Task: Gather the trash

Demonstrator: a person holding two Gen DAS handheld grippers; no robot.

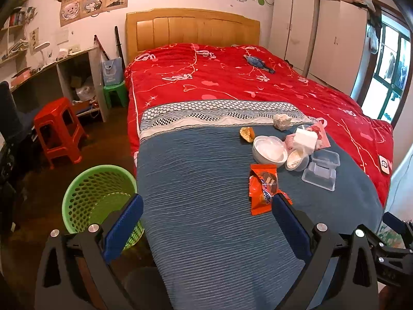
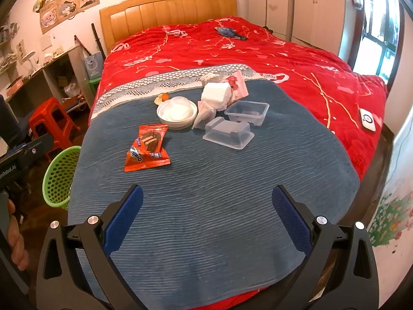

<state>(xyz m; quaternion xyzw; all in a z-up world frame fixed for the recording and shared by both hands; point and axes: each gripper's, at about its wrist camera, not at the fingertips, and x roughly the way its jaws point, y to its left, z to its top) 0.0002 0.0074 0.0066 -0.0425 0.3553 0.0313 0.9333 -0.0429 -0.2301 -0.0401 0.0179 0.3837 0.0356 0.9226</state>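
Observation:
Trash lies on a blue blanket (image 1: 206, 180) on the bed: an orange snack wrapper (image 1: 263, 188) (image 2: 147, 147), a white bowl (image 1: 269, 149) (image 2: 176, 112), clear plastic containers (image 1: 321, 170) (image 2: 229, 131), a white tissue block (image 1: 306, 137) (image 2: 215, 94), a pink packet (image 2: 236, 84), a crumpled paper ball (image 1: 282, 121) and an orange peel (image 1: 247, 133). A green mesh bin (image 1: 99, 196) (image 2: 58, 178) stands on the floor left of the bed. My left gripper (image 1: 207, 206) is open and empty above the blanket, near the wrapper. My right gripper (image 2: 207, 199) is open and empty, short of the trash.
A red quilt (image 1: 232, 77) covers the far bed, with a blue toy (image 1: 256, 62) and a white phone-like item (image 2: 367, 118) on it. A red stool (image 1: 58, 131), a green stool (image 1: 116, 93) and a desk (image 1: 64, 64) stand at the left. Wardrobes (image 1: 322, 38) stand at the right.

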